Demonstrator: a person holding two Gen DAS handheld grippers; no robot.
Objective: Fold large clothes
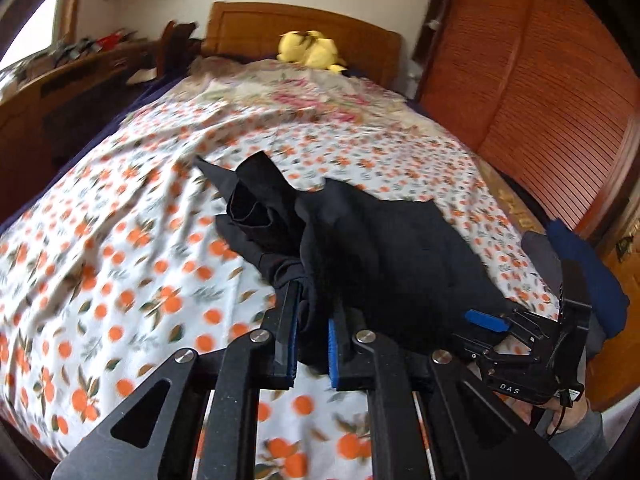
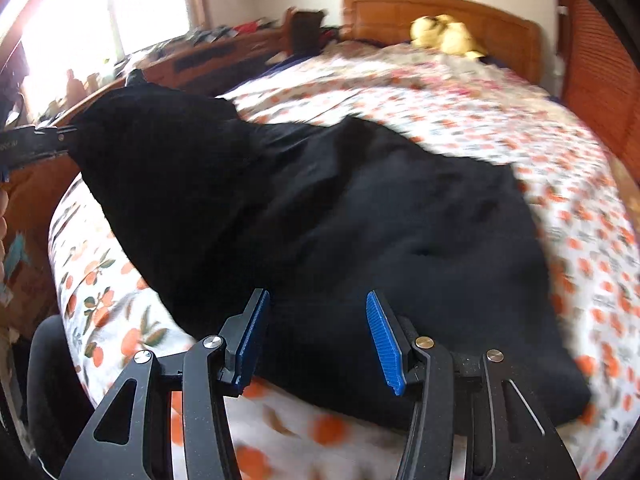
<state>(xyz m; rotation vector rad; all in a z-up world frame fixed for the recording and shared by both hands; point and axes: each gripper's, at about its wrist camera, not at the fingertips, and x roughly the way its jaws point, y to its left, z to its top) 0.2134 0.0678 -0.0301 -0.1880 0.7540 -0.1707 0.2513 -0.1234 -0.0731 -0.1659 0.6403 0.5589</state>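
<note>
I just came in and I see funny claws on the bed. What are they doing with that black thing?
A person is folding a big black garment on a bed with an orange-print sheet, holding a gripper in each hand. The left gripper is pinching a bunched part of the cloth and lifting it. The right gripper is open, its blue pads either side of the garment's near edge, gripping nothing. A yellow plush toy sits by the headboard.

Both wrist views sit low and close over the bed's (image 1: pixel 120 216) foot edge, facing its headboard (image 2: pixel 440 12); both share the black garment (image 2: pixel 320 220) and yellow plush (image 1: pixel 312 50).
</note>
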